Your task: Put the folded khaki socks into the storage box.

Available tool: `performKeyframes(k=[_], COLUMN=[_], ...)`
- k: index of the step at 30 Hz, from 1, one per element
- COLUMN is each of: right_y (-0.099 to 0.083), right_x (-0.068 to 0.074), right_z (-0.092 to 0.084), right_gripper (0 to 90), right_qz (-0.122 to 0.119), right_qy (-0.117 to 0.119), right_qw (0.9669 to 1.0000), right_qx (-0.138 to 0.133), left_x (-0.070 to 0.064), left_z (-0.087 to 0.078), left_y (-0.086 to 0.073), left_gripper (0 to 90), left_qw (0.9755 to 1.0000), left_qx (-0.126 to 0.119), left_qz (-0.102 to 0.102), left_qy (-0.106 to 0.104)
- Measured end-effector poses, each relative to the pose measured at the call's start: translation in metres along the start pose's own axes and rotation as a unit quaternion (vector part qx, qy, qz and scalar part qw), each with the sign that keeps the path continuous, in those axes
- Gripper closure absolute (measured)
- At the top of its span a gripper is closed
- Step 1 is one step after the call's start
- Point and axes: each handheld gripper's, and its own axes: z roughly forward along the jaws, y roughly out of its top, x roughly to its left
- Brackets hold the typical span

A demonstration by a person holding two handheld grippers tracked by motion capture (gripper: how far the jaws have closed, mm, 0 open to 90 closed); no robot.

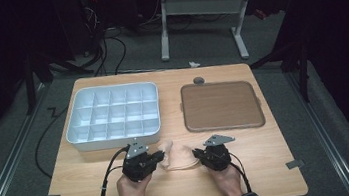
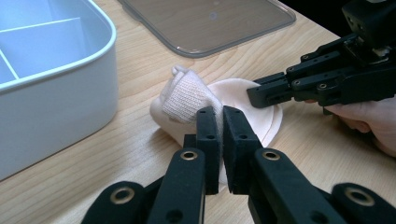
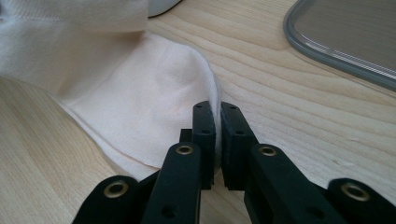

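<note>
A pale cream sock [image 1: 177,157] lies on the wooden table near the front edge, between the two grippers. Its ribbed cuff is folded up on the side toward the white box [image 2: 187,95]. My left gripper [image 1: 162,156] [image 2: 221,114] is shut on the sock's near edge, with the fabric pinched between the pads. My right gripper [image 1: 195,153] [image 3: 218,109] is shut on the opposite rounded edge of the sock [image 3: 140,93], a thin fold of cloth caught between its jaws. The right gripper [image 2: 254,93] also shows in the left gripper view, reaching in from the right.
A white divided box [image 1: 111,88] [image 2: 56,107] stands at the back left, its compartments bare. A flat clear lid [image 1: 221,105] [image 2: 205,23] [image 3: 336,46] lies at the back right. A small dark round object [image 1: 198,80] sits behind it.
</note>
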Motion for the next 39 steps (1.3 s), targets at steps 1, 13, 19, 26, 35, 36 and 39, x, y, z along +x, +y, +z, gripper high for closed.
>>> performKeyframes(k=[1,13,19,26,35,36,39], right_y=[0.0,0.002,0.002,0.002,0.002,0.002,0.002], right_x=[0.001,0.002,0.002,0.004,0.006,0.006,0.007], right_z=[0.002,0.009,0.01,0.01,0.01,0.01,0.01], right_gripper=[85.8,85.8,85.8,85.7,85.7,85.6,85.6], right_qz=[-0.002,-0.002,-0.002,-0.009,-0.011,-0.012,-0.013], right_qy=[0.004,0.013,0.013,0.006,0.007,0.005,0.003], right_qw=[1.0,0.9999,0.9999,0.9999,0.9999,0.9999,0.9999], right_qx=[0.001,0.003,0.003,0.005,0.006,0.006,0.006], left_x=[-0.001,0.0,-0.004,-0.014,-0.023,-0.023,-0.024], left_z=[0.001,0.007,0.014,0.02,0.033,0.033,0.036], left_y=[0.0,0.001,0.008,0.014,0.013,0.013,0.014], left_gripper=[86.2,86.2,86.2,86.2,86.2,86.1,86.1], left_qw=[1.0,1.0,0.9999,0.9994,0.9982,0.9982,0.9981], left_qx=[0.0,0.009,0.012,0.025,0.039,0.039,0.041], left_qz=[0.001,0.002,0.004,0.024,0.042,0.042,0.043], left_qy=[-0.001,-0.003,-0.011,-0.009,-0.016,-0.016,-0.018])
